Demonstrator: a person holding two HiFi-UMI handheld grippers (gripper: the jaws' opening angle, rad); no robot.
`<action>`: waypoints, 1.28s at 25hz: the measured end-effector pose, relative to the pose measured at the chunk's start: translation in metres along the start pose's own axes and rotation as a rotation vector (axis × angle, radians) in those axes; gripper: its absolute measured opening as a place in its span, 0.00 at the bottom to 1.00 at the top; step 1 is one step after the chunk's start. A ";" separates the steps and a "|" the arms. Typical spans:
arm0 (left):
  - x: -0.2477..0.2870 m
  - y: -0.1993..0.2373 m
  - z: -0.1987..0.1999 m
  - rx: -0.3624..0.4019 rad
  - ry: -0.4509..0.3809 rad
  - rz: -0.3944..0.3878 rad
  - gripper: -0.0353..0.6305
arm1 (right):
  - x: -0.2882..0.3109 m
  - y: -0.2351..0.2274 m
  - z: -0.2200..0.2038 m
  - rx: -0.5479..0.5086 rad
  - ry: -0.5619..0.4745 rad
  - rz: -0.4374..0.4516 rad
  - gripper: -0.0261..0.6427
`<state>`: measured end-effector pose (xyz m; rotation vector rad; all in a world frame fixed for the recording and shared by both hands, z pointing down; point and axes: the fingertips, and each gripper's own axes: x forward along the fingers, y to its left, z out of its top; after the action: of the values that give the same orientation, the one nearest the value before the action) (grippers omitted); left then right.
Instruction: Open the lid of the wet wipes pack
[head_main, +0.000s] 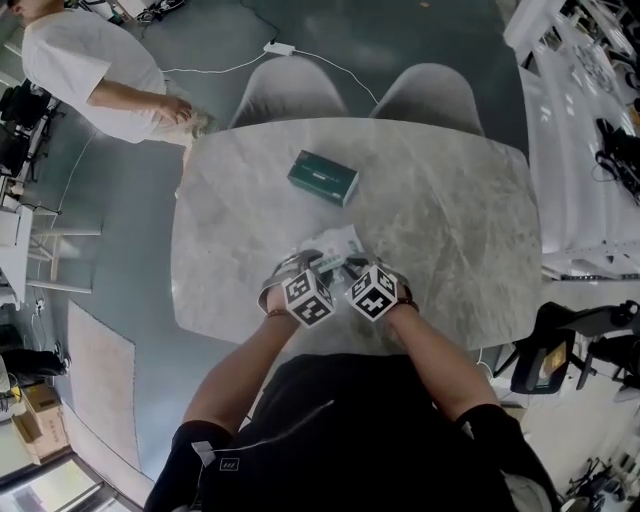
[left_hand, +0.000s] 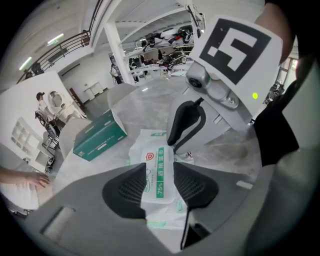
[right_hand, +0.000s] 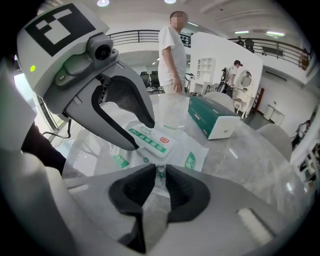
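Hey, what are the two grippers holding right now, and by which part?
The right gripper pinches the wet wipes pack by its near edge film. The left gripper straddles the lid; whether its jaws press on it cannot be told.

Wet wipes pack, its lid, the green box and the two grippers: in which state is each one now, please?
wet wipes pack: lying flat on the marble table.
lid: shut, flat on the pack.
left gripper: jaws wide apart, one at each long side of the lid; whether they press on it is unclear.
right gripper: shut on the pack's film edge.
green box: lying flat, apart from the pack.
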<state>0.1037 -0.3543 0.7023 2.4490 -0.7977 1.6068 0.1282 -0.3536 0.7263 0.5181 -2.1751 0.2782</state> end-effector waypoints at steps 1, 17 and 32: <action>-0.001 0.000 0.001 -0.004 -0.003 -0.005 0.32 | -0.001 0.001 0.000 0.004 0.002 0.002 0.14; -0.026 0.059 -0.017 -0.053 -0.026 0.074 0.13 | -0.001 0.006 -0.001 0.024 0.015 -0.032 0.14; -0.041 0.095 -0.028 -0.205 -0.125 0.057 0.13 | -0.007 0.009 0.005 0.090 0.020 -0.038 0.16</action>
<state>0.0229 -0.4104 0.6601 2.4177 -1.0053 1.3255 0.1245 -0.3459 0.7174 0.6040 -2.1389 0.3604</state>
